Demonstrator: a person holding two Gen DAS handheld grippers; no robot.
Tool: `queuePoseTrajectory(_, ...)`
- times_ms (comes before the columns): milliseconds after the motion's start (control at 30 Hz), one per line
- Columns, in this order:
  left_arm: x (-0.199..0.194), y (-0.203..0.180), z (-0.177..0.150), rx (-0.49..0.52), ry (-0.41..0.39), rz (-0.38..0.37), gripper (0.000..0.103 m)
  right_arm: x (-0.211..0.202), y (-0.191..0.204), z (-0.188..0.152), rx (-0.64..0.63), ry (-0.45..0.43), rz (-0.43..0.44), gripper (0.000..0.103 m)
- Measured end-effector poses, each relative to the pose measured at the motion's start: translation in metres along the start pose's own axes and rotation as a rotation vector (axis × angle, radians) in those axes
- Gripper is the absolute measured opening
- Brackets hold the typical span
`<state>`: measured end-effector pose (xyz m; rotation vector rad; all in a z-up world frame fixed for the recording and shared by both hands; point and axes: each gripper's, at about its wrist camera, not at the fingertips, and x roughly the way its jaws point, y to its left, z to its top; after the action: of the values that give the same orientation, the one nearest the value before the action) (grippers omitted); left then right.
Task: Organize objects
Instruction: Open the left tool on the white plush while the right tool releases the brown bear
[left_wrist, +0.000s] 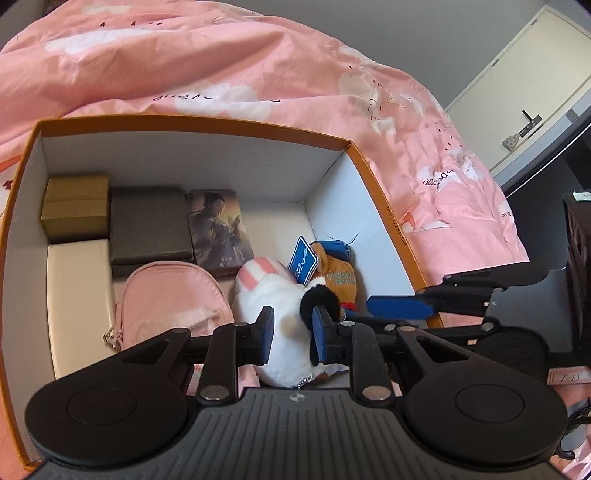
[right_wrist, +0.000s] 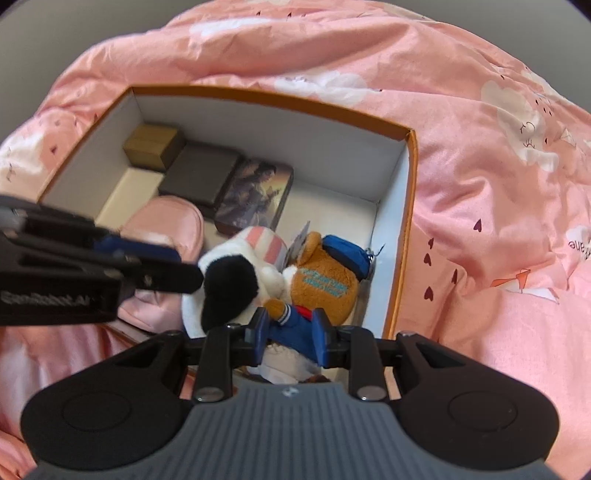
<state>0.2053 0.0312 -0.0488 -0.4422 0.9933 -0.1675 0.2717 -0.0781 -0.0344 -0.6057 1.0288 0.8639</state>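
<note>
An orange-rimmed white box (left_wrist: 184, 122) lies on the pink bedding; it also shows in the right wrist view (right_wrist: 402, 229). My left gripper (left_wrist: 293, 334) is shut on a white plush toy (left_wrist: 280, 295) with a black ear and pink-striped part, inside the box. My right gripper (right_wrist: 290, 332) is shut on a brown plush bear (right_wrist: 325, 288) in blue clothes, beside the white plush (right_wrist: 225, 284). The bear (left_wrist: 338, 277) lies near the box's right wall, with a blue tag (left_wrist: 303, 260) above it. The right gripper's blue finger (left_wrist: 399, 306) shows at the right in the left wrist view.
In the box are a gold box (left_wrist: 75, 208), a dark grey box (left_wrist: 149, 225), a picture tin (left_wrist: 219, 229), a cream case (left_wrist: 79, 295) and a pink pouch (left_wrist: 173, 302). Pink quilt (left_wrist: 221, 66) surrounds the box. A cabinet (left_wrist: 524, 81) stands at the right.
</note>
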Motion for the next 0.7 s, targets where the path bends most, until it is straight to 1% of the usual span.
queuePoseTrajectory(33,0.004,-0.001,0.001,0.008,0.007,0.005,0.025,0.003,0.001,0.0,-0.01,0.016,0.001,0.021)
queuePoseTrajectory(100,0.011,-0.002,-0.002,0.012,0.023,0.016,0.025,0.01,0.003,0.0,-0.024,0.053,0.009,0.019)
queuePoseTrajectory(133,0.014,-0.001,-0.003,0.011,0.026,0.02,0.025,0.012,0.002,0.0,-0.017,0.068,0.024,0.016)
queuePoseTrajectory(200,0.017,0.0,-0.006,0.001,0.033,0.023,0.027,0.017,-0.002,0.0,0.016,0.098,0.058,0.016)
queuePoseTrajectory(267,0.021,0.002,-0.009,-0.008,0.043,0.036,0.03,0.019,-0.006,0.001,0.036,0.115,0.071,0.016)
queuePoseTrajectory(367,0.026,0.003,-0.012,-0.019,0.06,0.037,0.032,0.022,-0.008,-0.001,0.064,0.129,0.086,0.016)
queuePoseTrajectory(433,0.026,0.002,-0.014,-0.021,0.057,0.038,0.032,0.023,-0.008,-0.004,0.071,0.131,0.085,0.016)
queuePoseTrajectory(533,0.018,-0.001,-0.014,-0.01,0.037,0.048,0.032,0.019,-0.007,-0.007,0.08,0.103,0.075,0.016)
queuePoseTrajectory(567,0.015,-0.002,-0.014,-0.007,0.025,0.05,0.032,0.015,-0.007,-0.009,0.085,0.087,0.066,0.018)
queuePoseTrajectory(700,-0.004,-0.008,-0.016,0.005,-0.042,0.033,0.032,-0.009,-0.003,-0.016,0.082,-0.016,0.035,0.019)
